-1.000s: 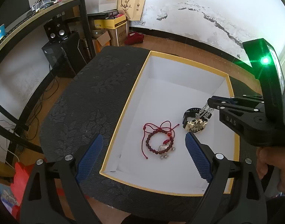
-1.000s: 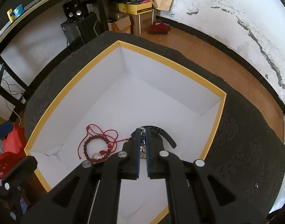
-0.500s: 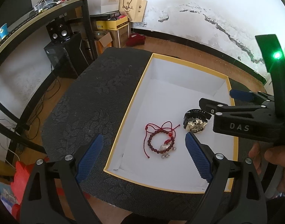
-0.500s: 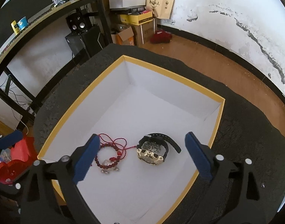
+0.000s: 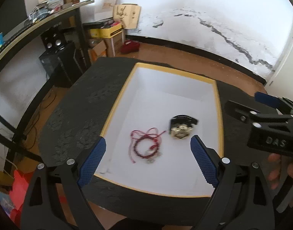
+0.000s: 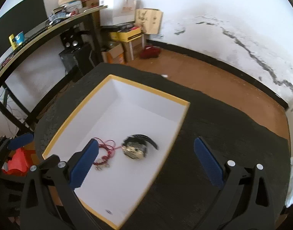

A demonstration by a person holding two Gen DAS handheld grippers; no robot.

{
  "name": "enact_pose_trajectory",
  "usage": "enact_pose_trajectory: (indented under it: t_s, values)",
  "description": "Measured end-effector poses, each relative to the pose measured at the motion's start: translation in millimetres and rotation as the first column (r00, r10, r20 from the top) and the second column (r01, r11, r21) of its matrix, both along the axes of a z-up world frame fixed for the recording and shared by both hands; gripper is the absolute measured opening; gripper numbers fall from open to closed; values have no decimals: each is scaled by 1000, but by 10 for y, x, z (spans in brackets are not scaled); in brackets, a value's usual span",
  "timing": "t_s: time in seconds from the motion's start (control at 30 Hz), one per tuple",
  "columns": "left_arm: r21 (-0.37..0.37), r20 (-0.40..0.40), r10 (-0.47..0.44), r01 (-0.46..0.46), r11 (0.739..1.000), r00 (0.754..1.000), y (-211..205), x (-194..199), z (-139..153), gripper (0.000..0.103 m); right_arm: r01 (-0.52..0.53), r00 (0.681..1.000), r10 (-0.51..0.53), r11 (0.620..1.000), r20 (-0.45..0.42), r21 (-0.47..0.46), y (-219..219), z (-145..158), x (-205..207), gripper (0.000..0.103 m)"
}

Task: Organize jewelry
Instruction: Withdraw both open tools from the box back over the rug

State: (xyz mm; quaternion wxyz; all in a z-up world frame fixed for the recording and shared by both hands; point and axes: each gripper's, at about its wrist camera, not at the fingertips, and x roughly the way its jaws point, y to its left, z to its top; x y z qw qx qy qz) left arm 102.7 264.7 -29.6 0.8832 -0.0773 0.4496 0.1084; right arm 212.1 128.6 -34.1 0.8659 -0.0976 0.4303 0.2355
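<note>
My right claw (image 6: 146, 167) stands wide open with nothing between its blue pads; its jaws have just been opening, because the watch (image 6: 137, 148) I carried now lies on the white floor of the box (image 6: 150, 94) and needs no more holding. I hold this claw above the box's right rim, clear of the watch. My left claw (image 5: 146, 161) is spread wide as well and empty, hovering over the near end of the box, kept out of the way while the right one works.

Just left of the watch, near but apart, lies the red bead bracelet (image 5: 145, 145) with its cord loosely tangled. Both pieces sit together in the box's near half, which I judge is where they belong. The box rests on the black table (image 5: 73, 111).
</note>
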Motion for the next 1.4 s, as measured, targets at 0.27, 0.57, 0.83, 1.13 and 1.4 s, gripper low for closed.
enact_pose_trajectory:
  t_s: [0.27, 0.57, 0.83, 1.13, 1.4]
  values:
    - [-16, 29, -104, 104, 994, 994, -719, 65, 87, 88, 149, 987, -150, 989, 57, 15, -1002, 272, -305, 96]
    - [-33, 45, -265, 267, 963, 963, -1779, 96, 17, 88, 361, 931, -361, 932, 60, 2, -2438, 171, -627, 96]
    - [-37, 48, -362, 364, 931, 931, -2430, 125, -197, 88, 477, 879, -476, 879, 32, -16, -3283, -189, -833, 96]
    - [-28, -14, -358, 358, 933, 933, -2628, 243, -772, 88, 507, 860, -508, 861, -41, -34, -3598, -896, -788, 96]
    - [-24, -15, -356, 355, 935, 935, -2687, 411, -1140, 88, 485, 871, -488, 872, -51, -69, -3645, -1530, -476, 96]
